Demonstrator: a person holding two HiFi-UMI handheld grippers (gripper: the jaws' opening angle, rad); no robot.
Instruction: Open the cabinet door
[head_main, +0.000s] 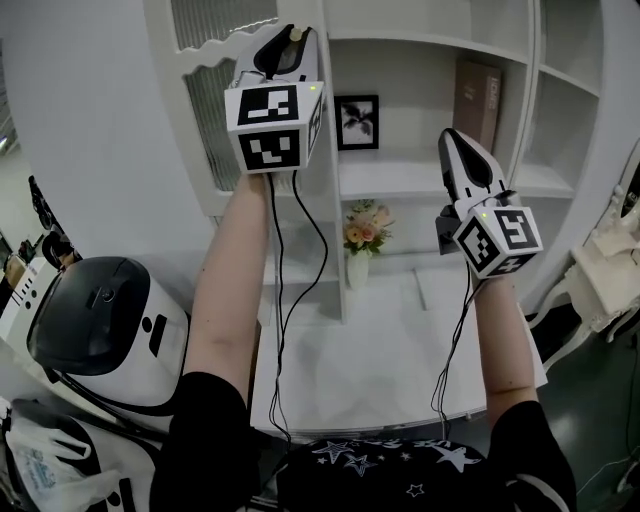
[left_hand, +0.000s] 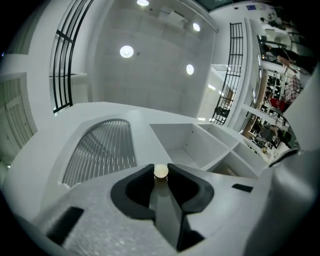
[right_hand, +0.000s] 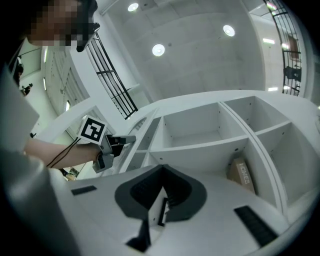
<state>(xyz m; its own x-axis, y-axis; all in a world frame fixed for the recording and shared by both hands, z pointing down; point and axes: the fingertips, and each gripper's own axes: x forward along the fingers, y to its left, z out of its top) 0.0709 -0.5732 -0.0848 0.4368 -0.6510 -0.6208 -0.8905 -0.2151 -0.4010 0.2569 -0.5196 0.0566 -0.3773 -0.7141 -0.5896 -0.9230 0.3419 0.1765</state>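
Between the left gripper (left_hand: 160, 168) jaws: one small round cream knob (left_hand: 160, 172), clamped at a narrow setting. Knob sits on one white cabinet door with ribbed arched panel (left_hand: 102, 147); panel lies left of jaws. Right gripper (right_hand: 163, 166) jaws together, empty. One brown cardboard box (right_hand: 240, 172) shelved ahead-right of it.

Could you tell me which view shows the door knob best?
The left gripper view: the knob sits close-up, clamped in the left gripper. The head view shows it tiny at that gripper's tip; the right gripper view doesn't resolve it.
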